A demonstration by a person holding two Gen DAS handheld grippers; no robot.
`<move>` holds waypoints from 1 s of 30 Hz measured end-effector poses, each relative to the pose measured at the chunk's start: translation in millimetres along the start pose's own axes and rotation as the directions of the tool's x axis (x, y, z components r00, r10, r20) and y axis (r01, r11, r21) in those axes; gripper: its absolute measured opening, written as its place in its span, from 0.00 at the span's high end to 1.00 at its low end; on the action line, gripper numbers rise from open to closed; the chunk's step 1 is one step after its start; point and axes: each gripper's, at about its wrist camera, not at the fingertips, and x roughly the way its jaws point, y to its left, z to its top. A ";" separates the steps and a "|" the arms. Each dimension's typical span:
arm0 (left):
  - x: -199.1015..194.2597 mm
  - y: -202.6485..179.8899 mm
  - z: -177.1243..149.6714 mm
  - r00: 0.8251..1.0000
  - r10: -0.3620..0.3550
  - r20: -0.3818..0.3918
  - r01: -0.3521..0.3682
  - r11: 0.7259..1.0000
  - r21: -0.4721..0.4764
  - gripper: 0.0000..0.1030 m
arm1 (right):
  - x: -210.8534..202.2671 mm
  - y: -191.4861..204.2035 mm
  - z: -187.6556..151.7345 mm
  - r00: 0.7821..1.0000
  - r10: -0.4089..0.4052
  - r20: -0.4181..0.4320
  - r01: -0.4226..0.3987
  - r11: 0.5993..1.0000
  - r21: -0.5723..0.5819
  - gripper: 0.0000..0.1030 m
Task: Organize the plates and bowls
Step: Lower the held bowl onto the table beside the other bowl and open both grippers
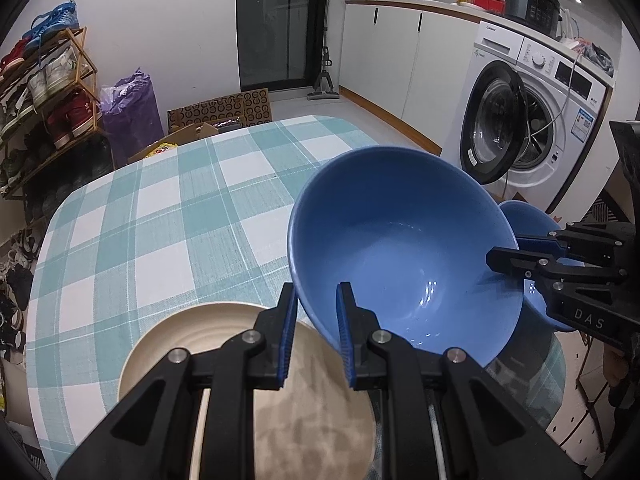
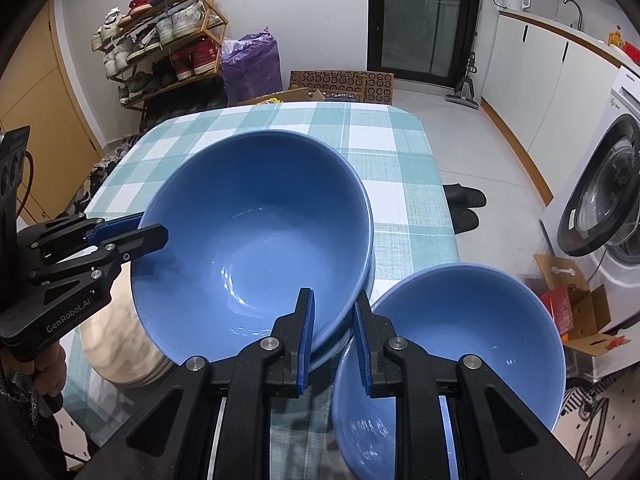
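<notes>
A large blue bowl (image 1: 404,248) (image 2: 256,232) hangs tilted over the checked table, held by both grippers. My left gripper (image 1: 317,332) (image 2: 152,230) is shut on the bowl's left rim. My right gripper (image 2: 334,336) (image 1: 506,250) is shut on the rim at the opposite side. A second, paler blue rim (image 2: 370,264) shows just under the bowl's right edge. A smaller blue bowl (image 2: 460,340) (image 1: 528,216) sits at the table's right edge, beside my right gripper. A stack of beige plates (image 1: 224,344) (image 2: 116,356) lies below my left gripper.
The table with the teal checked cloth (image 1: 160,216) (image 2: 384,152) stretches away behind the bowls. A washing machine (image 1: 532,128) with its door open stands to the right. A shoe rack (image 2: 160,40) and cardboard boxes (image 2: 344,80) stand beyond the far edge. A person's hand (image 2: 48,368) holds the left gripper.
</notes>
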 end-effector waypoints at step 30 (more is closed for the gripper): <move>11.2 -5.5 -9.9 0.999 -0.017 -0.048 0.018 1.000 0.018 0.76 | 7.5 17.1 -12.6 0.994 -0.113 -0.009 0.111 0.983 -0.147 0.63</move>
